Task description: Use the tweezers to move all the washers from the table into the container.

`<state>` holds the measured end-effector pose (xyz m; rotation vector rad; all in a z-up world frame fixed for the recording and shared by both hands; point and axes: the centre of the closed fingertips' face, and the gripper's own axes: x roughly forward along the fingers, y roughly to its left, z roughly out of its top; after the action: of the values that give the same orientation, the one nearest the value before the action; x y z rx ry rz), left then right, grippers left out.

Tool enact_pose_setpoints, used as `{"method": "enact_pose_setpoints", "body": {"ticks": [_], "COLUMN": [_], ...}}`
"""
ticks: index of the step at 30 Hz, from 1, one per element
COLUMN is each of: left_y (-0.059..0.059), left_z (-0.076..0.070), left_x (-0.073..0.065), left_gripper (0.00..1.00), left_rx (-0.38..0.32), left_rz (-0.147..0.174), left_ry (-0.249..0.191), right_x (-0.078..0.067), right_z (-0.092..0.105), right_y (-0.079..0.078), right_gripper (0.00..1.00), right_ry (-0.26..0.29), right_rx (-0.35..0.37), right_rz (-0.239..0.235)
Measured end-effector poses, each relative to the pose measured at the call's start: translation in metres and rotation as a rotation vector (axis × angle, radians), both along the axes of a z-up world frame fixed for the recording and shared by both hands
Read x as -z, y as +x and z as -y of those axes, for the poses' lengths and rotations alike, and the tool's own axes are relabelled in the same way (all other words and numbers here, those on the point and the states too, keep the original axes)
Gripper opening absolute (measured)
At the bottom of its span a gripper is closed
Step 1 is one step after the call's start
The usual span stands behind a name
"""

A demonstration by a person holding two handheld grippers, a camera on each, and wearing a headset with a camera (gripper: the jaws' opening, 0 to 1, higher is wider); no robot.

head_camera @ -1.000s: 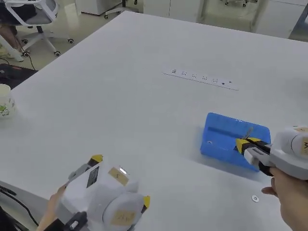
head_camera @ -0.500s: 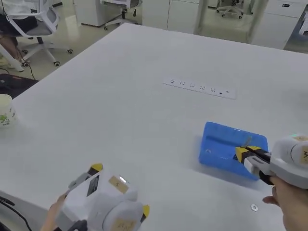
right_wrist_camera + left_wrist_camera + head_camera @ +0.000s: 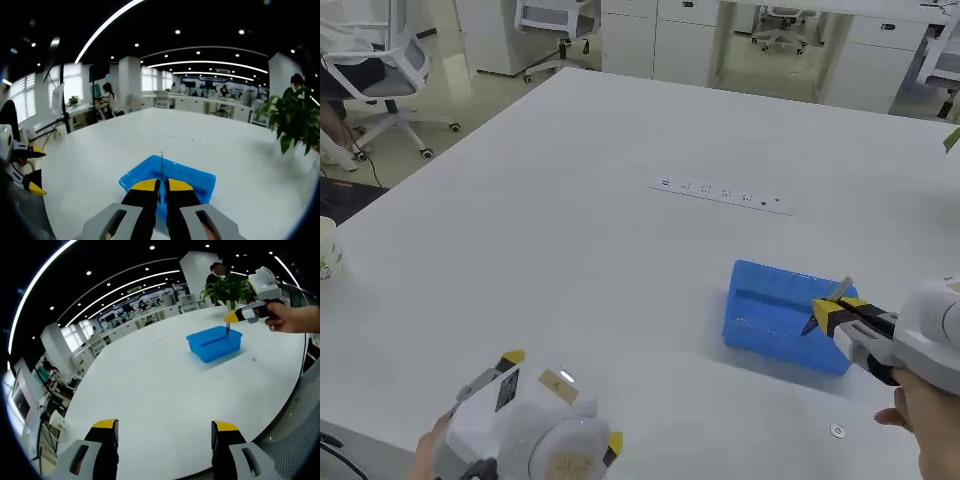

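Head view puts the right claw (image 3: 832, 318) at the near right edge of the blue container (image 3: 770, 340). Its jaws are pinched almost together on the tweezers (image 3: 841, 292), whose thin tips reach over the container's inside. Right gripper view agrees: the tweezers (image 3: 161, 162) poke out between the yellow-tipped jaws, above the container (image 3: 200, 182). Whether a washer sits in the tips is too small to tell. One washer (image 3: 837, 431) lies on the bench (image 3: 570, 220), on the near side of the container and apart from it. The left claw (image 3: 165, 426) hangs wide open and empty, well to the left of the container. I judge this to be the drop-off step. Next, the tweezers must go to that near washer and nip its thin rim, which lies flat against the bench.
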<state>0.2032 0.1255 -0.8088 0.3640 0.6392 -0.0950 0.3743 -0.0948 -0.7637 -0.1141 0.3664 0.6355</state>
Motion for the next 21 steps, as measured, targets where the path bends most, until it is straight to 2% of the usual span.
{"method": "enact_pose_setpoints", "body": {"ticks": [6, 15, 21], "left_y": [0.000, 0.001, 0.001], "left_z": [0.002, 0.002, 0.002], "left_x": [-0.001, -0.004, -0.004], "left_gripper": [0.77, 0.77, 0.77], "left_rx": [0.005, 0.004, 0.008], "left_rz": [0.001, 0.015, 0.016], "left_ry": [0.001, -0.003, -0.005], "right_x": [-0.007, -0.025, -0.024], "right_z": [0.011, 0.023, 0.034], "right_y": [-0.006, -0.016, -0.024], "right_gripper": [0.02, 0.02, 0.02], "right_ry": [0.035, 0.082, 0.088], "right_rx": [0.031, 0.060, 0.075], "right_rz": [-0.002, 0.025, 0.026]}}
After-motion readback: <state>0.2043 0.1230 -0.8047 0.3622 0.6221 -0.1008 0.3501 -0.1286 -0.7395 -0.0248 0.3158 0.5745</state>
